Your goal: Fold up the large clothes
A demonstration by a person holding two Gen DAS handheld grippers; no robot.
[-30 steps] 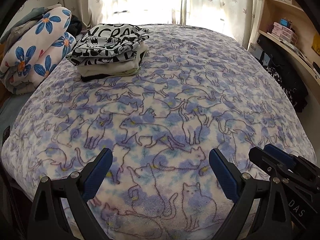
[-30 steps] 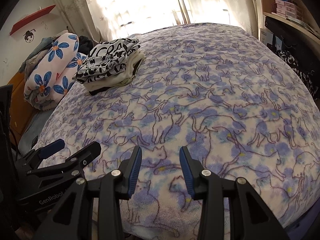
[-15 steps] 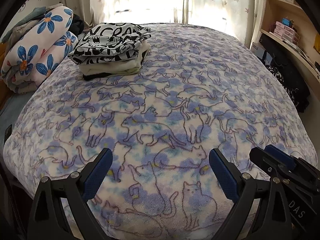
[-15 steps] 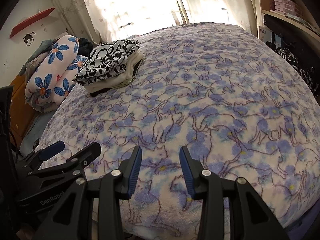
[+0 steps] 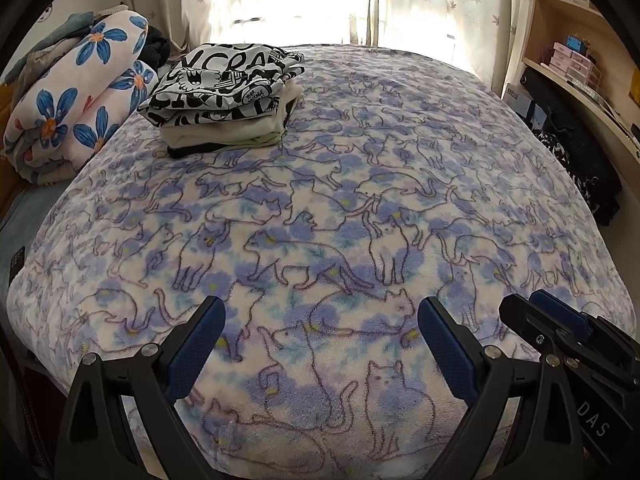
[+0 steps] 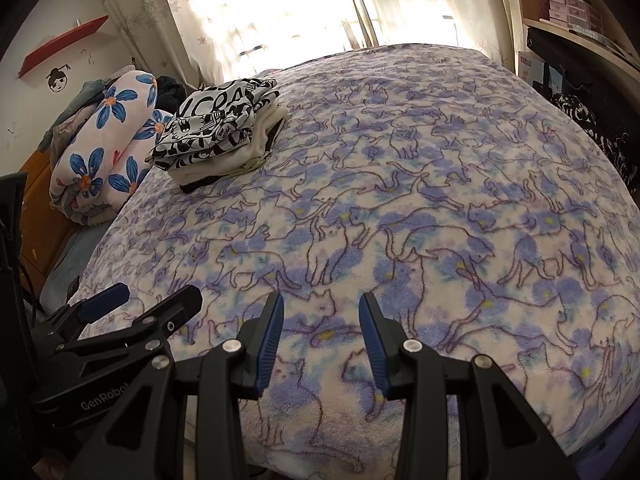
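Observation:
A stack of folded clothes (image 5: 228,100) (image 6: 220,132), topped by a black-and-white lettered garment, lies at the far left of the bed. A fleece blanket (image 5: 320,200) (image 6: 400,200) printed with blue cats covers the bed. My left gripper (image 5: 320,302) hovers over the blanket's near edge, jaws wide apart and empty. My right gripper (image 6: 321,297) hangs just to its right, jaws partly apart with nothing between them. Each gripper shows in the other's view: the right gripper (image 5: 560,328) at lower right, the left gripper (image 6: 132,312) at lower left.
A rolled floral quilt (image 5: 76,108) (image 6: 104,148) with other cloth piled behind it lies left of the stack. Wooden shelves (image 5: 580,60) with boxes and dark bags (image 5: 572,148) stand along the right side. Bright curtains (image 6: 280,8) hang behind the bed.

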